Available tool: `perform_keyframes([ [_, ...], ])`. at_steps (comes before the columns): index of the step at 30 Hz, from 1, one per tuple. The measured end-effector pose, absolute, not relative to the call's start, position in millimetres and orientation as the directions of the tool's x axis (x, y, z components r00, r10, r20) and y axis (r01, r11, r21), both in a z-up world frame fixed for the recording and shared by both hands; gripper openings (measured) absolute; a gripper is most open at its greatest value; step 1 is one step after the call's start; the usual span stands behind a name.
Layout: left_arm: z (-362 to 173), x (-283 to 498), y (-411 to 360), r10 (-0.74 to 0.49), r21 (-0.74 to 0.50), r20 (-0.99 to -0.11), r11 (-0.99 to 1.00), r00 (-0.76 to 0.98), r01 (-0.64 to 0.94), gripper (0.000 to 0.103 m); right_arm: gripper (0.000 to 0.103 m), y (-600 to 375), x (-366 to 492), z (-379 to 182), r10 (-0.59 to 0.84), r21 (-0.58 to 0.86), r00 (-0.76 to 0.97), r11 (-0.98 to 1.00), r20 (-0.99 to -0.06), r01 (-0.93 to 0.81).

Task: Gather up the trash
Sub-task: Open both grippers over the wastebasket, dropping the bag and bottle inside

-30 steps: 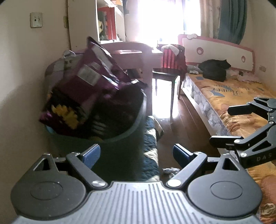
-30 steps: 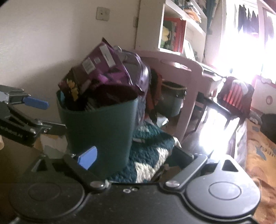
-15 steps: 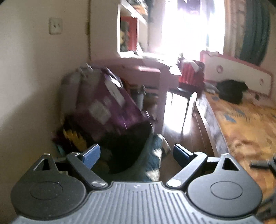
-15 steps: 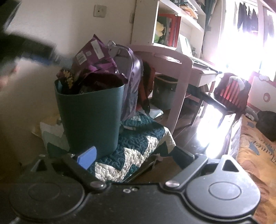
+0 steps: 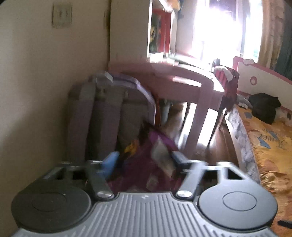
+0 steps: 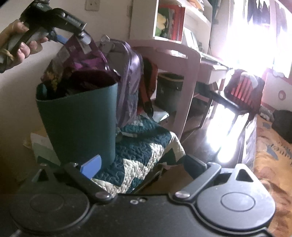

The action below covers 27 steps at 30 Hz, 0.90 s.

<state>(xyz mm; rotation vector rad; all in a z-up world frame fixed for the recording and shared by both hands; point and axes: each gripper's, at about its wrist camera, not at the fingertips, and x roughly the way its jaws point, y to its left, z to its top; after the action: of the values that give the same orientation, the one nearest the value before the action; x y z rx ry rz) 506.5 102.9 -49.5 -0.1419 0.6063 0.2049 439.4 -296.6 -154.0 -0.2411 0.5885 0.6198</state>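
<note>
Behind green bin (image 6: pixel 80 116) | purple bag (image 6: pixel 76 60) half hidden | left-view blurred

Green waste bins (image 6: pixel 80 124): one, standing on the quilt.
Purple snack bags (image 6: pixel 76 60): one, sticking out of the bin's top.
Purple backpacks (image 6: pixel 127 76): one, behind the bin.
Quilts (image 6: pixel 146 145): one, teal and white zigzag.
Pink surfaces (image 6: pixel 175 56): one.
Chairs (image 6: pixel 242 87): one, beside the surface.
Beds (image 5: pixel 270 138): one.
Wall switches (image 5: pixel 61 16): one.
Tools: two, the left tool (image 6: pixel 73 39) and the right tool (image 6: pixel 144 164).
Hands (image 6: pixel 20 45): one in sight.
</note>
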Motion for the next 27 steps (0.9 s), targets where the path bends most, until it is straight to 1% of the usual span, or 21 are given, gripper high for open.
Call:
perform_keyframes([
  [3, -69, 511, 115, 0.136, -0.063, -0.599, 0.974, 0.789, -0.217, 0.031, 0.097, -293, 447, -167, 0.459, -0.034, 0.651, 0.802, -0.605, -0.596],
  [5, -81, 509, 120, 0.113, -0.063, -0.609, 0.980, 0.785, -0.189, 0.025, 0.097, -291, 449, -175, 0.449, -0.036, 0.648, 0.805, -0.615, -0.592],
  [7, -101, 513, 121, 0.120, -0.026, -0.672, 0.982, 0.731, -0.185, 0.022, 0.095, -290, 452, -180, 0.440, -0.038, 0.645, 0.808, -0.625, -0.588],
  [8, -113, 516, 118, 0.132, 0.009, -0.698, 0.984, 0.704, -0.176, 0.018, 0.095, -290, 453, -182, 0.437, -0.038, 0.644, 0.810, -0.628, -0.585],
  [9, -128, 519, 111, 0.170, 0.089, -0.723, 0.984, 0.669, -0.154, 0.017, 0.095, -289, 454, -184, 0.433, -0.037, 0.644, 0.812, -0.630, -0.582],
  [10, -141, 521, 106, 0.182, 0.127, -0.747, 0.983, 0.640, -0.131, 0.017, 0.095, -288, 454, -185, 0.431, -0.037, 0.644, 0.813, -0.632, -0.581],
  [12, -166, 529, 98, 0.199, 0.175, -0.801, 0.980, 0.565, -0.097, 0.017, 0.095, -288, 454, -185, 0.430, -0.037, 0.645, 0.814, -0.632, -0.579],
  [14, -180, 535, 90, 0.230, 0.230, -0.814, 0.971, 0.534, -0.067, 0.017, 0.095, -288, 454, -186, 0.426, -0.034, 0.646, 0.818, -0.633, -0.574],
  [16, -178, 538, 91, 0.227, 0.230, -0.821, 0.971, 0.524, -0.061, 0.017, 0.095, -290, 455, -189, 0.422, -0.028, 0.643, 0.822, -0.639, -0.568],
  [19, -169, 537, 99, 0.193, 0.179, -0.838, 0.981, 0.510, -0.077, 0.019, 0.095, -292, 455, -195, 0.411, -0.029, 0.639, 0.827, -0.649, -0.562],
  [20, -164, 535, 101, 0.187, 0.170, -0.832, 0.982, 0.523, -0.081, 0.023, 0.095, -294, 454, -196, 0.411, -0.027, 0.638, 0.827, -0.651, -0.561],
  [21, -158, 529, 102, 0.183, 0.161, -0.822, 0.983, 0.539, -0.087, 0.033, 0.095, -295, 454, -197, 0.414, -0.023, 0.636, 0.827, -0.651, -0.562],
  [22, -154, 525, 104, 0.177, 0.150, -0.819, 0.984, 0.545, -0.094, 0.040, 0.095, -296, 453, -196, 0.415, -0.020, 0.637, 0.828, -0.650, -0.561],
  [24, -142, 512, 101, 0.147, 0.113, -0.796, 0.989, 0.587, -0.094, 0.063, 0.095, -299, 451, -196, 0.420, -0.015, 0.639, 0.829, -0.644, -0.560],
  [25, -139, 505, 100, 0.142, 0.104, -0.780, 0.990, 0.610, -0.098, 0.068, 0.095, -301, 450, -195, 0.423, -0.011, 0.640, 0.829, -0.642, -0.559],
  [26, -135, 501, 99, 0.136, 0.098, -0.764, 0.991, 0.631, -0.094, 0.078, 0.095, -303, 450, -194, 0.424, -0.008, 0.641, 0.830, -0.640, -0.557],
  [27, -133, 496, 96, 0.128, 0.096, -0.751, 0.992, 0.647, -0.086, 0.081, 0.095, -304, 449, -193, 0.423, -0.008, 0.642, 0.831, -0.639, -0.556],
])
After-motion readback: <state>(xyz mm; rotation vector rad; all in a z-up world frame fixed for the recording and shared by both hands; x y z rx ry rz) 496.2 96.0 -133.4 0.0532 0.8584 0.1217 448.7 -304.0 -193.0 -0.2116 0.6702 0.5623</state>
